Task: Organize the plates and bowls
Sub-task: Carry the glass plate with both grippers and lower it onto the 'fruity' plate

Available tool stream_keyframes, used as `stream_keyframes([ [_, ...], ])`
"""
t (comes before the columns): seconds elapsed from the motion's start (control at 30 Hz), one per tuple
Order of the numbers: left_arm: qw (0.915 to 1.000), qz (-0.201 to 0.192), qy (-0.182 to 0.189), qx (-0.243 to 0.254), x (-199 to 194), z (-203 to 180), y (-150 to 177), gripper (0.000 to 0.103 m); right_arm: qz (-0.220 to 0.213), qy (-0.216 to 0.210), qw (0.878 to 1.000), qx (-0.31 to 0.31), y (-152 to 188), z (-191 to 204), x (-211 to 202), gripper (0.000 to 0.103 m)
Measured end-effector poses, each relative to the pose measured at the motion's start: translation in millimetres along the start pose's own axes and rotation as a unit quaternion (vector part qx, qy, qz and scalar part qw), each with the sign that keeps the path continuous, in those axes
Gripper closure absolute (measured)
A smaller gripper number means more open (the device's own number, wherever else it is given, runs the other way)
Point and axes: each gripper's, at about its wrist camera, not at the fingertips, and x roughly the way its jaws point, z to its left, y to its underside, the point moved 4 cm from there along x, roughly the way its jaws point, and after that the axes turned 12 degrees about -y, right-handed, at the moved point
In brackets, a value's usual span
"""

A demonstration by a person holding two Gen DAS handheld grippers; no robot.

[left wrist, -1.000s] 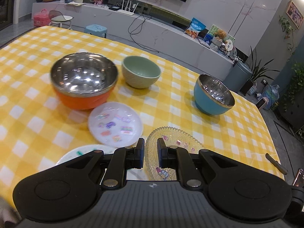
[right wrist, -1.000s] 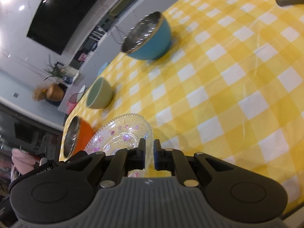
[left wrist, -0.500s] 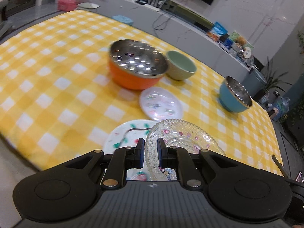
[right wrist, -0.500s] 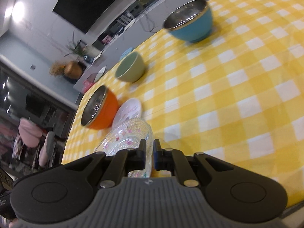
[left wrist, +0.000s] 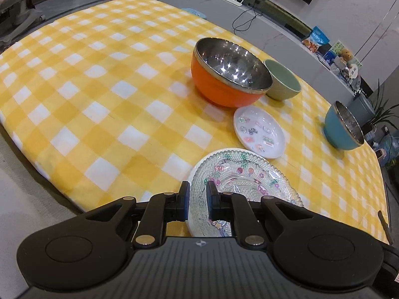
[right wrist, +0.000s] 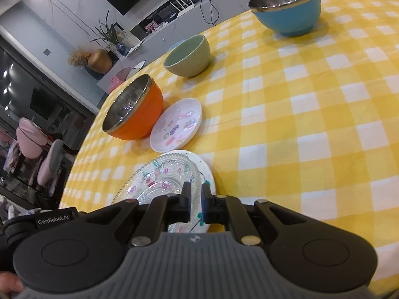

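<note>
The glass plate covers nearly all of the white plate under it; only a thin rim shows, and its print cannot be read. The near rim of both plates is hidden behind each gripper's body. The stickers on the small plate are too small to tell. A dark stick at the tabletop's right edge is cut off by the frame.
</note>
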Motion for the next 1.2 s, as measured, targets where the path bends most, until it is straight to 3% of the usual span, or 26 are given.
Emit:
stream_keyframes([
  [1.2, 0.9986, -0.002, -0.044, 0.031, 9, -10, 3, 0.088, -0.005, 0.077, 0.992, -0.1, 6, 15, 11, 0.095],
])
